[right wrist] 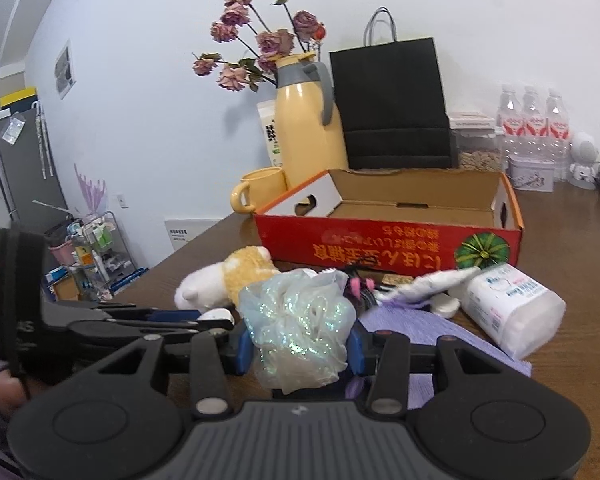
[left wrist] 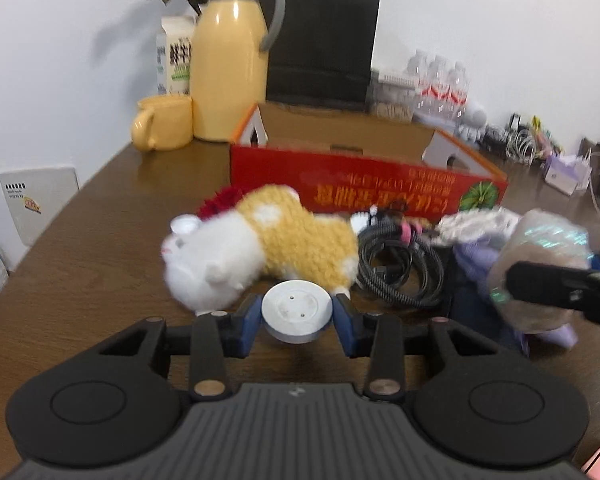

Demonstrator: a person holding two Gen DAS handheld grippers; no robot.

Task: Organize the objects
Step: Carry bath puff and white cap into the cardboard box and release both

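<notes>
In the left wrist view my left gripper (left wrist: 298, 322) is shut on a white round disc (left wrist: 296, 312), its blue pads (left wrist: 247, 326) pressing both sides just above the brown table (left wrist: 100, 264). Behind the disc a white and yellow plush toy (left wrist: 260, 252) lies on its side. My right gripper (right wrist: 300, 352) is shut on a shimmering mesh bath puff (right wrist: 296, 324), held a little above a purple cloth (right wrist: 412, 328). The puff (left wrist: 548, 248) also shows at the right of the left wrist view. An open red cardboard box (right wrist: 388, 244) stands empty behind the clutter.
A coiled black cable (left wrist: 396, 268) lies beside the plush. A white wipes pack (right wrist: 512, 308) lies right of the cloth. A yellow jug (right wrist: 304, 128), yellow mug (right wrist: 260, 194), black paper bag (right wrist: 392, 104) and water bottles (right wrist: 532, 120) line the wall.
</notes>
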